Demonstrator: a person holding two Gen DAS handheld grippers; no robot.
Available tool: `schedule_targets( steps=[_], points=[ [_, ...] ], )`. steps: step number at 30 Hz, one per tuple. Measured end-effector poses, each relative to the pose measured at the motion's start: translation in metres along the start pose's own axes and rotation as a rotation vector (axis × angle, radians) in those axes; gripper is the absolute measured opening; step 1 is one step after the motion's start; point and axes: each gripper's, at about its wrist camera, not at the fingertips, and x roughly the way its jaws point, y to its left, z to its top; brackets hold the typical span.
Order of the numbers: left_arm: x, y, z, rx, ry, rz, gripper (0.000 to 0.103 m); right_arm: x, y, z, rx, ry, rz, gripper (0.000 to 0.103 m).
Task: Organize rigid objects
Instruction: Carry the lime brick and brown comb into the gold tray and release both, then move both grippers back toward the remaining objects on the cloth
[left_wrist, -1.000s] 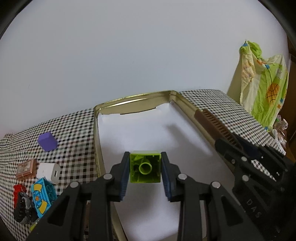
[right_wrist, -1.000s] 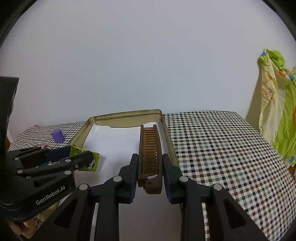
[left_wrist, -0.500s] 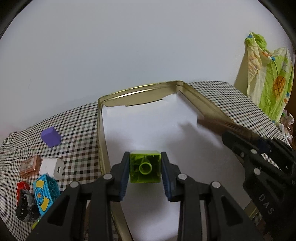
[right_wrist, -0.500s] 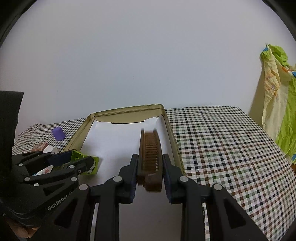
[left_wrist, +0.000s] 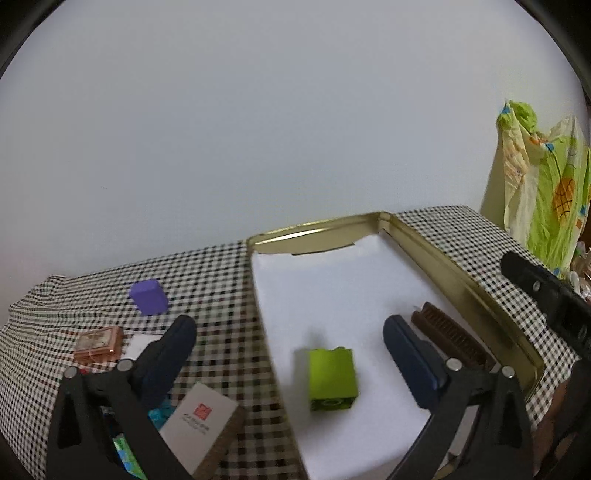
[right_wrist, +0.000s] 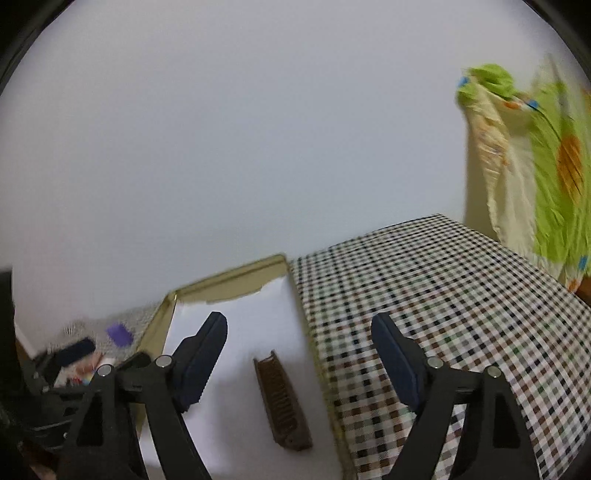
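Left gripper (left_wrist: 288, 341) spread wide, holding nothing, above green block (left_wrist: 332, 378) lying on white lining of gold metal tray (left_wrist: 458, 280). Right gripper (right_wrist: 299, 339) equally wide, empty, over brown ridged comb (right_wrist: 282, 400) along tray's right wall. Seen properly only from left: purple block (left_wrist: 148, 296), copper-coloured box (left_wrist: 99, 343), white card box (left_wrist: 201, 419) on checked desk (left_wrist: 214, 280). Right view blurred.

Both claws released: green block (left_wrist: 332, 380), comb (right_wrist: 282, 402) dropped.
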Motion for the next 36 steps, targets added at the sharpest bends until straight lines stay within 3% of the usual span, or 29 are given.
schedule_targets(
  steps=[5, 12, 18, 26, 36],
  points=[
    [-0.004, 0.015, -0.008, -0.008, -0.024, 0.023, 0.103, -0.001, -0.004, -0.001, 0.013, -0.014, -0.047, 0.082],
    [-0.013, 0.031, -0.014, -0.037, -0.049, 0.007, 0.103, -0.015, 0.013, -0.005, -0.059, -0.124, -0.110, 0.082],
    [-0.016, 0.036, -0.025, 0.002, -0.052, 0.038, 0.103, -0.025, 0.020, -0.007, -0.063, -0.159, -0.133, 0.082],
    [-0.018, 0.054, -0.035, 0.037, -0.041, 0.091, 0.103, -0.033, 0.031, -0.017, -0.034, -0.132, -0.104, 0.082],
    [-0.015, 0.093, -0.044, -0.003, -0.001, 0.087, 0.103, -0.051, 0.055, -0.035, -0.044, -0.128, -0.063, 0.082]
  ],
)
